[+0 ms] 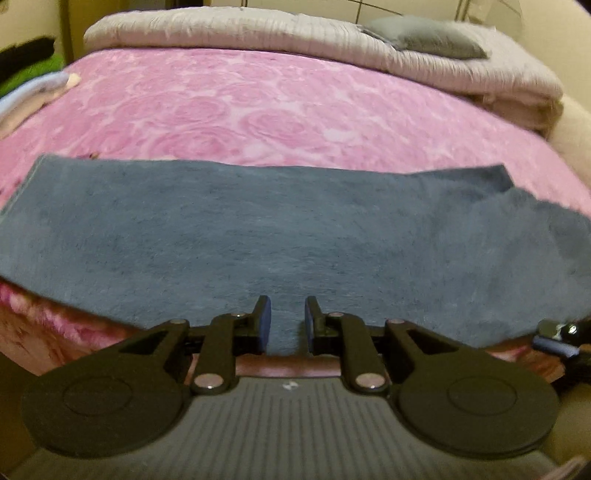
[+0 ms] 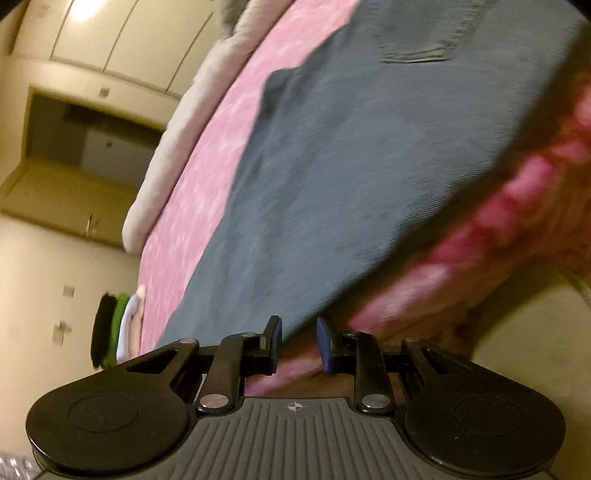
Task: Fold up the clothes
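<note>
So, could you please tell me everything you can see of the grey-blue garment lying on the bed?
The grey-blue garment is a dense, denim-like cloth lying flat as a long band across the near edge of the pink rose-patterned bedspread. The right wrist view shows a stitched pocket, so it looks like trousers. One end shows a layer folded over. Nothing grips it; both grippers stand off it with empty jaws.

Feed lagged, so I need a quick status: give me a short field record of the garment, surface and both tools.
garment: blue-grey jeans, folded lengthwise, flat across the near bed edge
surface: pink blanket
left tool: open, empty, over the jeans' near edge
right tool: open, empty, at the jeans' near edge
background: grey quilt, clothes pile
</note>
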A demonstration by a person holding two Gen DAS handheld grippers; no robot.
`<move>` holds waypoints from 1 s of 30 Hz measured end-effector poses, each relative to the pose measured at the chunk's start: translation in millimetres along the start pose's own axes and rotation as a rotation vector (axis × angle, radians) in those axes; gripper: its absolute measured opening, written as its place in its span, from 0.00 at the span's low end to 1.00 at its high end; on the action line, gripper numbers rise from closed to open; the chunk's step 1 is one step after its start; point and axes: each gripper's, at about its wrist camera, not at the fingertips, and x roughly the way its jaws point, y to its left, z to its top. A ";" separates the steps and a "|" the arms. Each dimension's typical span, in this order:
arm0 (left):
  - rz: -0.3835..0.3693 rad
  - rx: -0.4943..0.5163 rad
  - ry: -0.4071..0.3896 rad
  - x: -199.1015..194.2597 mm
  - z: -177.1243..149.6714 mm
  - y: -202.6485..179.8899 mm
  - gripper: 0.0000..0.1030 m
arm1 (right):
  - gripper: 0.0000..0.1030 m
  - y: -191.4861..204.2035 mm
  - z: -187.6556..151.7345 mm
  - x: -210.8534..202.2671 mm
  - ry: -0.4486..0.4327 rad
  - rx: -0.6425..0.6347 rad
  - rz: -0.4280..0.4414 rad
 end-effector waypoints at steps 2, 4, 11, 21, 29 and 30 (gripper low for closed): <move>0.009 0.019 0.007 4.3 1.5 -6.5 0.14 | 0.25 -4.7 6.0 -2.1 -0.012 0.014 -0.006; 0.013 0.031 0.015 5.9 1.7 -9.0 0.14 | 0.25 -7.9 10.2 -3.1 -0.019 0.017 -0.009; 0.023 0.048 0.025 8.5 1.5 -13.7 0.14 | 0.03 9.3 8.0 -13.0 -0.079 -0.157 -0.021; 0.048 0.096 0.021 8.5 3.4 -15.5 0.15 | 0.04 43.5 -14.4 -27.7 -0.101 -0.481 -0.318; -0.022 0.213 0.011 25.2 28.4 -54.7 0.15 | 0.05 48.6 19.1 -27.5 -0.128 -0.825 -0.620; -0.042 0.230 0.013 30.4 34.0 -62.0 0.15 | 0.05 44.8 27.3 -29.2 -0.122 -0.822 -0.620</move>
